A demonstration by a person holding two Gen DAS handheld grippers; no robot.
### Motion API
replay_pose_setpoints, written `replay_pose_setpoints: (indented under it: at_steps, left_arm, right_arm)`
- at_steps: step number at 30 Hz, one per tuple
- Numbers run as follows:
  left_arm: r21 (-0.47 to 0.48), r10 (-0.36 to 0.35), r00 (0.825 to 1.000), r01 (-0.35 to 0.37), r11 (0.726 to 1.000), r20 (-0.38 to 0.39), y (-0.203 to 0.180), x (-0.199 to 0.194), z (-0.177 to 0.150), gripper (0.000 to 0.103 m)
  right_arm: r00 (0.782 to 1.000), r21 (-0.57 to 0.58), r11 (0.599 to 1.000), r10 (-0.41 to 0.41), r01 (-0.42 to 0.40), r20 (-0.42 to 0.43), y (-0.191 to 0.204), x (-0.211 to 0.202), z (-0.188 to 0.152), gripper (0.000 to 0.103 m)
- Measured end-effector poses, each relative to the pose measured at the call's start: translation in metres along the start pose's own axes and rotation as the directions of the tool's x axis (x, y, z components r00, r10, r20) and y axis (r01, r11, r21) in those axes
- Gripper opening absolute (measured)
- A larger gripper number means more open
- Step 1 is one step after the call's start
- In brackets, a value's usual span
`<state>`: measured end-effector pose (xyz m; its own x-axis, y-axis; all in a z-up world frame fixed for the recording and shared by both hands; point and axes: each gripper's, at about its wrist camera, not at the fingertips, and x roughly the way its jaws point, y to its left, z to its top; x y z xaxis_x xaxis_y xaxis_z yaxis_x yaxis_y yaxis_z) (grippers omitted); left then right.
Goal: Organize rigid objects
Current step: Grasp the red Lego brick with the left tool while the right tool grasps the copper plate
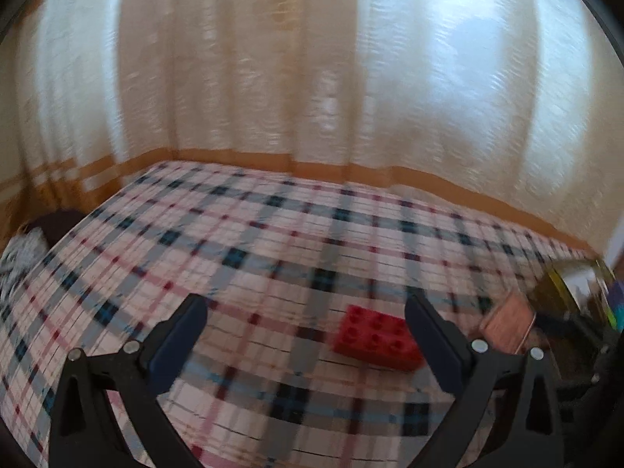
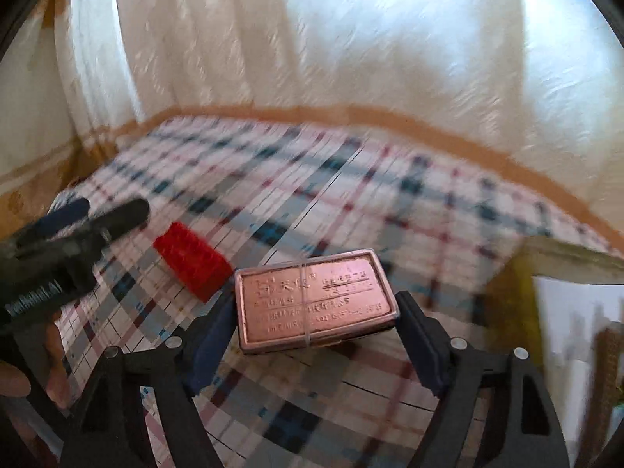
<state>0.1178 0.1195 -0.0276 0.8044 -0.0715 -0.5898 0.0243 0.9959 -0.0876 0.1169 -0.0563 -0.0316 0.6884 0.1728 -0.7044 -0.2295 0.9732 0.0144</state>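
Observation:
A flat copper-coloured tin with embossed writing and a thin band around it sits between the fingers of my right gripper. Both blue pads touch its short ends, so the gripper is shut on it, just above the plaid tablecloth. A red studded brick lies on the cloth to the tin's left. In the left wrist view the red brick lies just inside the right finger of my left gripper, which is open and holds nothing. The tin shows blurred at the right. The left gripper also shows at the left of the right wrist view.
A yellow-edged box with things inside stands at the right end of the table; the same box shows in the left wrist view. A pale curtain hangs behind the table's far edge. A dark object lies off the table's left side.

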Motion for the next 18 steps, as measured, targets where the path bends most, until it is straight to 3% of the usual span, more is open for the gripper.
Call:
replay_pose_setpoints:
  at_steps: [4,10,13,16,18]
  left_arm:
    - [0.126,-0.045,0.999,0.046,0.991,-0.010,-0.025,0.000,-0.001,0.103]
    - [0.214,-0.017,0.993,0.041,0.976,-0.113,-0.044,0.019,-0.004,0.100]
    - [0.218,-0.016,0.985,0.054,0.975,-0.175,-0.048,0.031,-0.006,0.098]
    - [0.186,-0.003,0.967,0.052,0.981,-0.256,-0.043,0.049,-0.007,0.088]
    - [0.104,-0.056,0.956,0.089,0.991,-0.289,-0.033,0.055,-0.005,0.087]
  right_arm:
    - [0.987,0.002,0.993,-0.118,0.118,0.112,-0.004,-0.034,-0.011,0.082]
    - [0.961,0.000,0.985,-0.166,0.171,0.222,-0.010,-0.078,-0.029,0.082]
    - [0.964,0.017,0.988,-0.155,0.155,0.217,-0.012,-0.085,-0.034,0.082]
    - [0.967,0.016,0.989,-0.145,0.145,0.208,-0.012,-0.085,-0.037,0.082]
    - [0.971,0.021,0.992,-0.129,0.127,0.204,-0.011,-0.085,-0.038,0.082]
